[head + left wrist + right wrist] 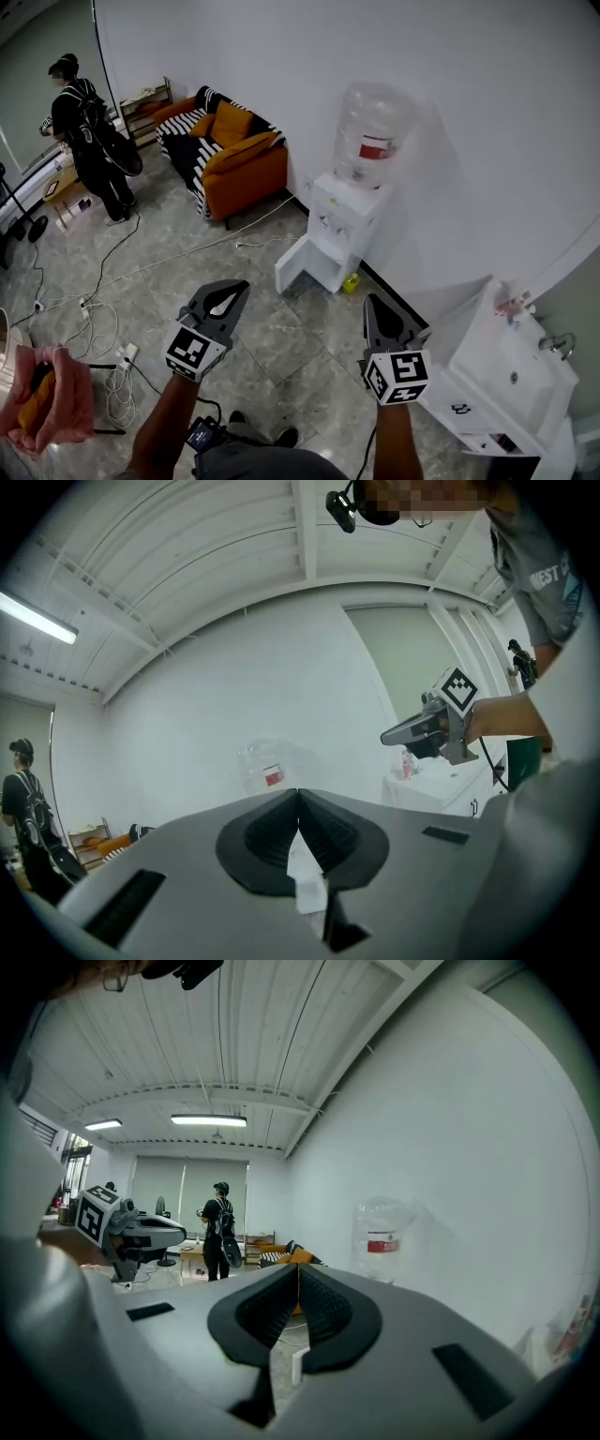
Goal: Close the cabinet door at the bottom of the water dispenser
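The white water dispenser (345, 223) stands against the wall with a clear bottle (372, 131) on top. Its bottom cabinet door (298, 266) hangs open toward the left. My left gripper (237, 287) and my right gripper (369, 302) are held side by side over the floor, some way short of the dispenser and pointing at it. Both are shut with nothing between the jaws. In the left gripper view the shut gripper (298, 795) sits below the bottle (270, 767). In the right gripper view the shut gripper (298, 1269) stands left of the bottle (382, 1234).
An orange sofa (236, 155) stands against the far wall and a person (87, 136) is at the far left. Cables (105, 309) trail over the tiled floor. A white sink cabinet (506, 370) is at the right, a pink bag (56, 401) at the left, and a small yellow-green thing (351, 281) beside the dispenser.
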`<action>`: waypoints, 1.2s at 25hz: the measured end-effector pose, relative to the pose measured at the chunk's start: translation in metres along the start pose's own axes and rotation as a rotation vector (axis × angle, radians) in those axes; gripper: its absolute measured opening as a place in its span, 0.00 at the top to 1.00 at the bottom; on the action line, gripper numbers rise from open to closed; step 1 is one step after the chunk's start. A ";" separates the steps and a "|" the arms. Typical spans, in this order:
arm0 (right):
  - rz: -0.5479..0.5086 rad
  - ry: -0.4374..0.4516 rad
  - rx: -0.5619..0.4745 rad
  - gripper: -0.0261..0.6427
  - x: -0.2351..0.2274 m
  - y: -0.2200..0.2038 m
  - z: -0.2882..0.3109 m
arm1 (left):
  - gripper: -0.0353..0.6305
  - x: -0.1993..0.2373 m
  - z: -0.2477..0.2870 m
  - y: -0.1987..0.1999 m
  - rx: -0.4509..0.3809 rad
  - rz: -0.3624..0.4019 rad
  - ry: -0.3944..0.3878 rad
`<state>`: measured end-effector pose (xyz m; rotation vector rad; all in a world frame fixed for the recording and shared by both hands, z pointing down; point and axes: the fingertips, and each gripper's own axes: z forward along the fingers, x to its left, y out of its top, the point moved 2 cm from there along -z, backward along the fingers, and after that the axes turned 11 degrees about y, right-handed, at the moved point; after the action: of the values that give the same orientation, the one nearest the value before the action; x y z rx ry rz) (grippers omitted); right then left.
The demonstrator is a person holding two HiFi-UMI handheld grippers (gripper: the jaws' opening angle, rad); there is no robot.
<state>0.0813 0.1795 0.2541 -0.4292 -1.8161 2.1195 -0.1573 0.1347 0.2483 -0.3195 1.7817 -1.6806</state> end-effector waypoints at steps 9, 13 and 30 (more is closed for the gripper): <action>0.017 -0.127 0.029 0.92 -0.047 -0.013 0.003 | 0.92 -0.004 0.079 -0.007 -0.036 -0.012 -0.116; 0.027 -0.214 0.040 0.92 -0.074 -0.015 0.017 | 0.92 0.005 0.129 -0.009 -0.066 -0.037 -0.185; 0.066 -0.374 0.075 0.92 -0.123 0.003 0.135 | 0.92 0.088 0.276 -0.031 -0.108 -0.035 -0.364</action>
<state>0.1354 0.0066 0.2736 -0.0765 -1.9256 2.4343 -0.0640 -0.1413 0.2637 -0.6623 1.6014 -1.4425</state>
